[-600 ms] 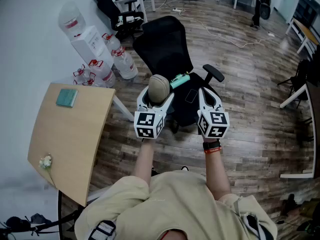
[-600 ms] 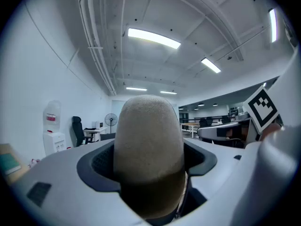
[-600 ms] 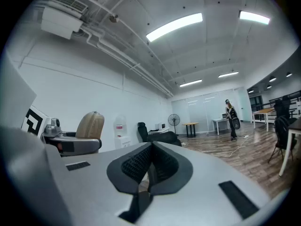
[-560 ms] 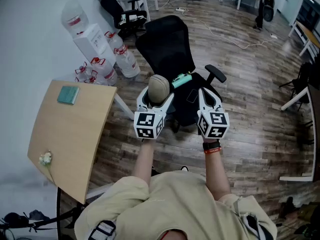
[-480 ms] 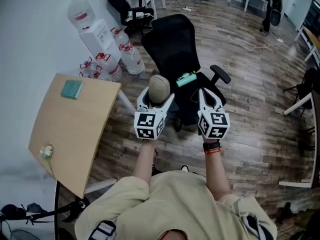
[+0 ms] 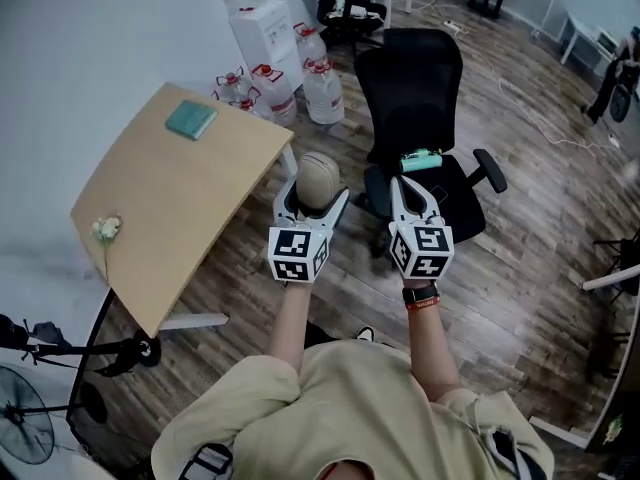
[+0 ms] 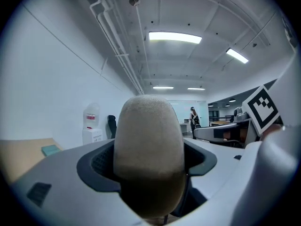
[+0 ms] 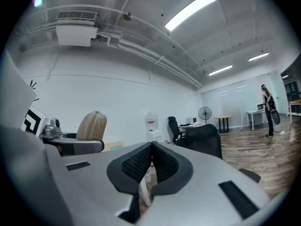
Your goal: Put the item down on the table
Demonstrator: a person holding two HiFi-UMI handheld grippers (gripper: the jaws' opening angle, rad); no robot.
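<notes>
Two tongs are held side by side in front of the person, both roughly level. The left tongs [image 6: 312, 200] stand wide and are clamped on the item [image 6: 319, 176], a beige, rounded, egg-shaped thing that stands upright between the dark pads and rises above them. The right tongs [image 6: 400, 186] are closed, pad against pad, with nothing between them.

The item is in the air over the wooden floor [image 6: 520, 268], just off the right edge of the tabletop [image 6: 170, 203] and not touching it. On the light wooden tabletop a teal block [image 6: 191, 119] lies near the far edge, and a small whitish thing [image 6: 106, 229], too small to make out, sits at the left edge.

Beyond the right tongs stands a black office chair [image 6: 415, 93] with a teal object [image 6: 421, 160] on its seat. Past the tabletop's far edge, water bottles [image 6: 320, 78] and a white dispenser [image 6: 262, 28] stand against the wall.
</notes>
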